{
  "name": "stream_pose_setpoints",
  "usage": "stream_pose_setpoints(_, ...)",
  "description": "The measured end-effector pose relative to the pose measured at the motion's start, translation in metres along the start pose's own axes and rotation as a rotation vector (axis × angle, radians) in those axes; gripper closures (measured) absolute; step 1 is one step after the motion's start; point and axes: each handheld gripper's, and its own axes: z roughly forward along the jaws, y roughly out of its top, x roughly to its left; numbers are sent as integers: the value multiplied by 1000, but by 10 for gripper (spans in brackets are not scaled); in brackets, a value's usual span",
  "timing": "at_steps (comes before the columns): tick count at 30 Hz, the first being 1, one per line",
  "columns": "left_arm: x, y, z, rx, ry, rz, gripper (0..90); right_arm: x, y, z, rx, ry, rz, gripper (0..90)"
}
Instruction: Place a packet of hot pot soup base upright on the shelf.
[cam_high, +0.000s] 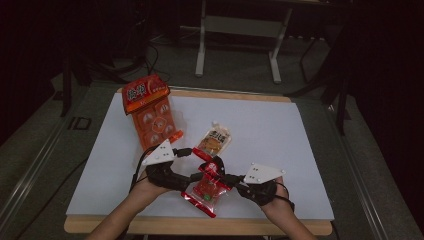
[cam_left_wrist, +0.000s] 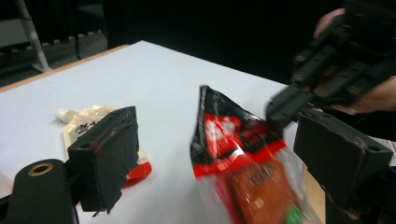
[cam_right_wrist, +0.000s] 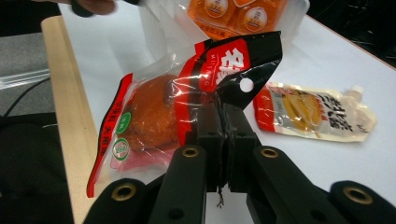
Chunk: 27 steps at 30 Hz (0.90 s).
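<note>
Tray pack: orange plastic tray of sealed cups with a red-orange header card (cam_high: 150, 112) lies at the far left of the white table sheet (cam_high: 280, 130), well apart from the work.
Left gripper: black two-jaw left gripper (cam_high: 192, 177) hovers with jaws apart; the snack bag's top hangs between them in the left gripper view, and neither pad presses on it.
Snack bag: clear crinkly plastic bag with red-and-black top and an orange-brown piece inside (cam_high: 207, 185) hangs tilted between the two hands, near the table's front edge.
Pouch: pale spouted drink pouch with an orange picture (cam_high: 215, 140) lies flat just behind the bag, apart from it.
Right gripper: black right gripper (cam_right_wrist: 224, 114) has its jaws together, clamped on the bag's black upper edge beside the punched hole.
Step in hand: likely a second grasp on the bag; the left jaws should close squarely on the top seam, opposite the right grip, clear of the filled part.
</note>
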Motion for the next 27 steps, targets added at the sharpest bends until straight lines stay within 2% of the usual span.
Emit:
stream_pose_setpoints(1,2,0,3,1,4,-4,154,1,0,0,-2,1,-1,875)
stream_pose_setpoints(3,8,1,10,19,-32,-19,211,3,1,1,-4,4,-6,875)
stream_pose_setpoints(5,13,0,16,40,-49,-30,216,4,2,1,-8,6,-10,876)
stream_pose_setpoints(7,18,-1,21,47,-78,-54,248,5,3,0,-15,8,-13,876)
stream_pose_setpoints(9,25,-1,26,45,-114,-89,327,6,4,0,-16,9,-20,876)
stream_pose_setpoints(11,29,-1,31,57,-157,-114,356,7,4,1,-15,13,-26,876)
stream_pose_setpoints(13,31,-1,35,70,-187,-121,417,8,4,1,-16,17,-29,876)
stream_pose_setpoints(14,31,-1,38,80,-192,-118,419,8,4,1,-18,14,-31,876)
stream_pose_setpoints(16,30,-1,40,86,-209,-104,515,9,4,1,-18,14,-36,876)
stream_pose_setpoints(17,29,0,41,88,-204,-96,524,9,4,1,-18,12,-34,876)
stream_pose_setpoints(18,27,0,42,94,-210,-72,587,8,4,1,-16,13,-34,877)
stream_pose_setpoints(22,20,3,44,129,-154,-6,724,6,3,0,-21,12,-27,877)
stream_pose_setpoints(24,18,4,45,151,-129,7,810,6,3,-1,-25,10,-27,877)
stream_pose_setpoints(27,14,6,44,149,-113,33,865,6,3,-2,-24,6,-30,878)
